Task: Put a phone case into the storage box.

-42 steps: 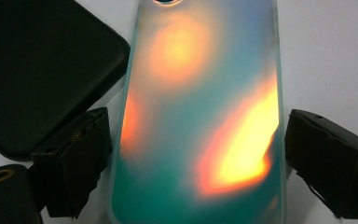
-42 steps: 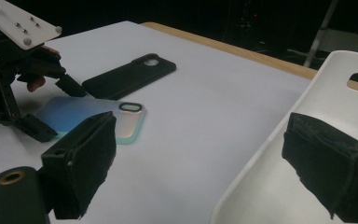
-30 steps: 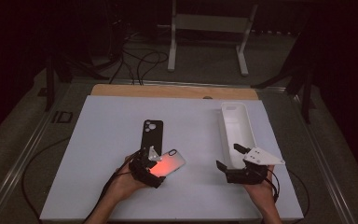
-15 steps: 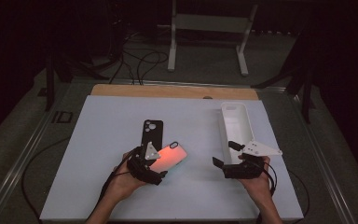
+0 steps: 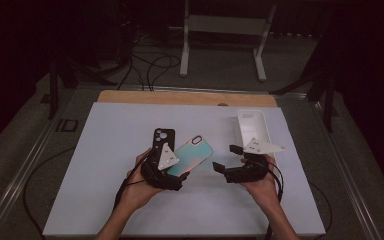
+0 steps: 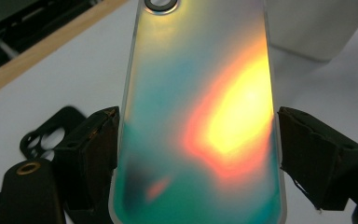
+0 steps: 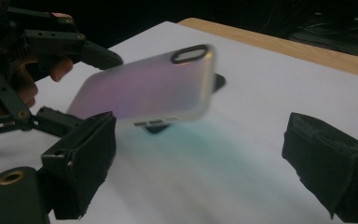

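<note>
One iridescent phone case, judged light, thin, flexible and slick, is clamped across its long edges by the left gripper above the white table, while the right gripper, jaws parted and empty, is beside it.

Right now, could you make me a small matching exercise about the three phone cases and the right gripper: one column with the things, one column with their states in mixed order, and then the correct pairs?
Things:
1. iridescent case
2. black case
3. white case
4. right gripper

States:
A. lies flat on the table behind the left gripper
B. jaws open, nothing between them
C. gripped by its long edges, lifted off the table
D. lies at the table's right side

Pairs: 1-C, 2-A, 3-D, 4-B
</note>
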